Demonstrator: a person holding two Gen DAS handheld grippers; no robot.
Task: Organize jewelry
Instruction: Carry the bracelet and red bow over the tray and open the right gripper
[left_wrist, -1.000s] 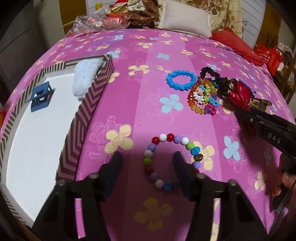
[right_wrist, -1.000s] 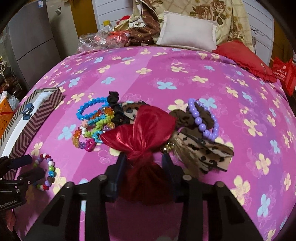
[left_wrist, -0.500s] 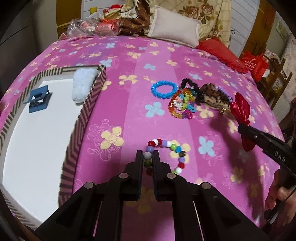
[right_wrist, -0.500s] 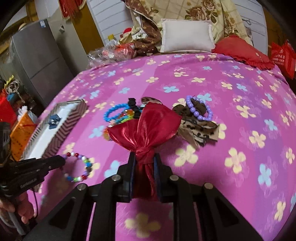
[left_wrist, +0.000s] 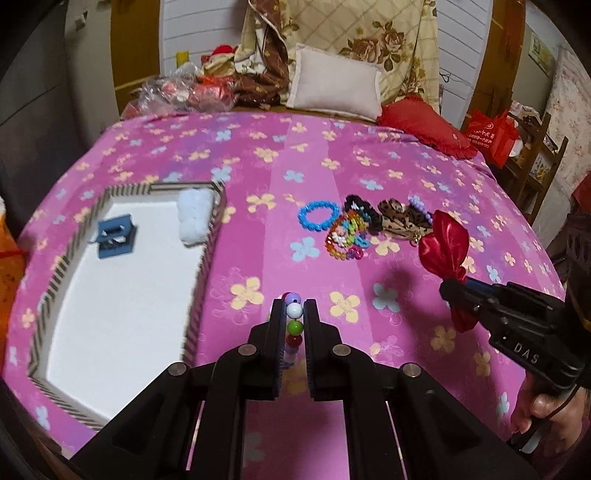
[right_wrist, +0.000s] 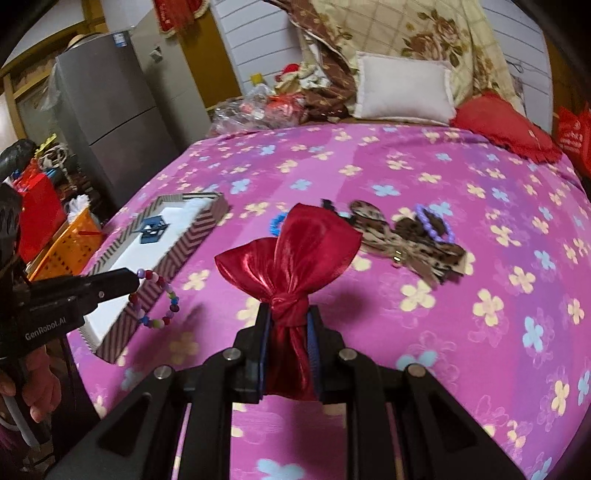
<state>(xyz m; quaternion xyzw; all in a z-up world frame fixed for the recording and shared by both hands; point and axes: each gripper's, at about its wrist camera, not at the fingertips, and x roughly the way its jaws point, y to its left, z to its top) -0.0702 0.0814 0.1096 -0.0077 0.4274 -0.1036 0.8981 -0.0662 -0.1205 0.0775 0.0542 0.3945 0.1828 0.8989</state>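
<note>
Left gripper (left_wrist: 294, 308) pinching multicoloured round-bead bracelet (right_wrist: 159, 299), lifted off pink flowered bedspread (left_wrist: 280, 184), dangling beside chevron-striped white-lined box (left_wrist: 125, 280). Right gripper (right_wrist: 289, 317) clamped on knot of shiny red satin bow (right_wrist: 291, 251), held above the bedspread. Farther back, lying together: blue bead bracelet (left_wrist: 318, 215), rainbow plastic-link bracelet (left_wrist: 347, 236), leopard-print fabric bow (right_wrist: 406, 236), purple bead bracelet (right_wrist: 432, 223).

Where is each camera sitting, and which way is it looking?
Left wrist: rides the left gripper, looking along its jaws, shut on the bead bracelet, across the bed toward the striped box; the right gripper and its hand show.
Right wrist: rides the right gripper, looking along jaws shut on the red bow; the left gripper shows.
Shared: box, bracelet, bow.
</note>
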